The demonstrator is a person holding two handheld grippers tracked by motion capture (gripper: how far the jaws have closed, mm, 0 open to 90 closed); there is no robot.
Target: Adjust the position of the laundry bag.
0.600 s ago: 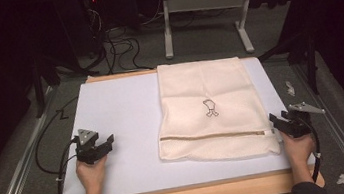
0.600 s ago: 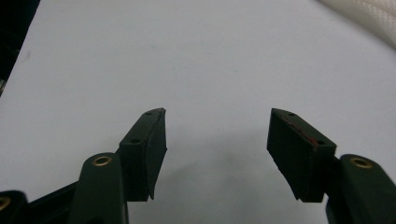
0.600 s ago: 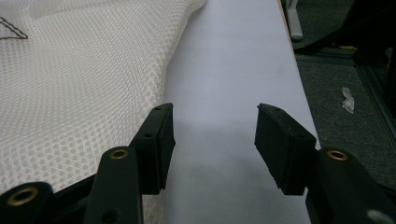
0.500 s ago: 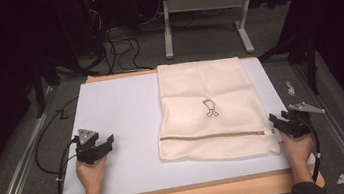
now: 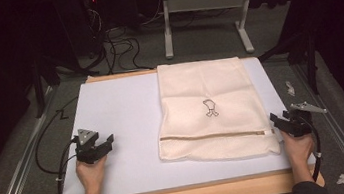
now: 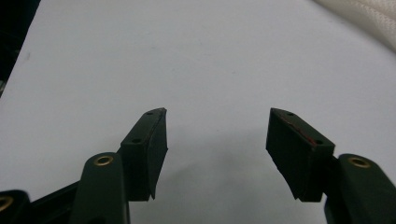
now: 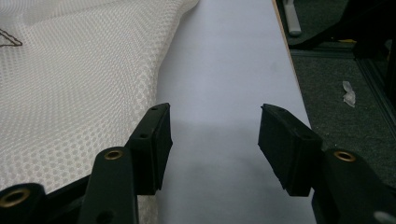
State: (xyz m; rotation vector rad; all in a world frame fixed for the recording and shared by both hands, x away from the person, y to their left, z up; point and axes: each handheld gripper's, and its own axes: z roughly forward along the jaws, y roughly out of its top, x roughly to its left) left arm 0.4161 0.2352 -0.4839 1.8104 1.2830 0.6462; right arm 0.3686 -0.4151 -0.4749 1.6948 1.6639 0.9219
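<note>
With the cream mesh laundry bag lying flat on the right half of the white worktop, both the left gripper and right gripper sit wide open and empty, seemingly poised to start, the right needing only to close on the bag's near corner.

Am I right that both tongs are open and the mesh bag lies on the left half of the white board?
Not quite. Both tongs, left and right, are open, but the mesh bag lies on the right half of the white board, as the high view shows.
</note>
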